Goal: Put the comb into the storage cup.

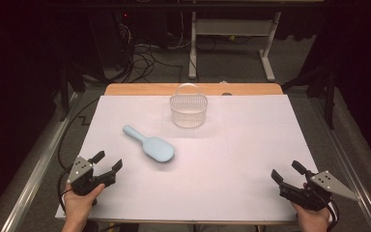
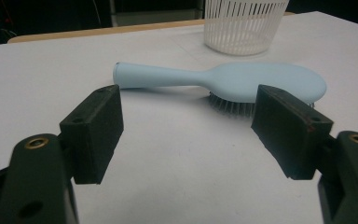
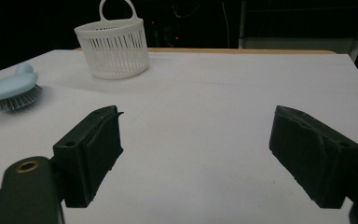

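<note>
Work looks barely begun. Light-blue hairbrush (image 1: 149,145) lies bristles down on the white table cover (image 1: 251,145), centre-left of the high view, handle pointing to the upper left; nothing touches it. White slatted basket (image 1: 189,109) stands upright above and right of it in that view, near but apart, and appears to hold nothing, though its floor is hard to read. Left gripper (image 1: 109,161), lower left of the high view, jaws apart with nothing between the pads; in the left gripper view the brush (image 2: 223,79) lies crosswise just beyond the jaw tips, basket (image 2: 244,23) at the top edge behind it. Right gripper (image 1: 286,171), lower right, jaws likewise spread and bare, well apart from both things; its view puts the brush (image 3: 11,88) at the far left and the basket (image 3: 114,49) upper left. Judgement: the left gripper is lined up for a reach at the brush, but no grasp has been made. Left to do, probably: close in, grip, lift, carry to the basket.
</note>
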Demonstrator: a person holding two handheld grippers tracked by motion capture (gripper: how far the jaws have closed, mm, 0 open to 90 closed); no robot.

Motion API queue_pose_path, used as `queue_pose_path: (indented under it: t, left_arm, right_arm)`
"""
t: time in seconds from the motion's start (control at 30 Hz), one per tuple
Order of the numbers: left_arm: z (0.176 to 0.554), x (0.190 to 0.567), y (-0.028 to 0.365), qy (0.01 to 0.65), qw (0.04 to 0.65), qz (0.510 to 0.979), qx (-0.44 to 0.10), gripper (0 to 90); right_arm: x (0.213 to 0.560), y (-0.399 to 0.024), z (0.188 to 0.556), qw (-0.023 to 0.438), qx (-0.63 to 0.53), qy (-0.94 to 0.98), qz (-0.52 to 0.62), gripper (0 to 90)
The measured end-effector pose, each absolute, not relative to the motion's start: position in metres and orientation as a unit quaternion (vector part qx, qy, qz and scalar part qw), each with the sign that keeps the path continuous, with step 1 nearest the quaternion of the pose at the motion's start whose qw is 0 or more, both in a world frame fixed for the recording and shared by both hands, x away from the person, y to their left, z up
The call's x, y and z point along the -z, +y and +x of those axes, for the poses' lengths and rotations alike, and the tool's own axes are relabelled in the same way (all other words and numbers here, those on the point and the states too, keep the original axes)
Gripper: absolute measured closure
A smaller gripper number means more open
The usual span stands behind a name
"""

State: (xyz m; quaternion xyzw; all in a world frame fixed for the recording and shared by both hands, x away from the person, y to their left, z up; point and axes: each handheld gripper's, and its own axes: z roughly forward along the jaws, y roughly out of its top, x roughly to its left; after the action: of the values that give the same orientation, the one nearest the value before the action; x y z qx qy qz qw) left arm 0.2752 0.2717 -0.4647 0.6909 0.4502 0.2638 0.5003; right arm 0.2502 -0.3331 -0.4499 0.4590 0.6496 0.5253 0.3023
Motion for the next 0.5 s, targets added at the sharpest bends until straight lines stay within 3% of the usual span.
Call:
queue_pose_path:
  t: [0.5]
  left_arm:
    - [0.2711,0.4647,0.2701,0.445,0.501,0.695,-0.26,25.7]
  right_arm:
    - [0.45,-0.3329,0.2511,0.302,-0.526,0.65,0.459,16.7]
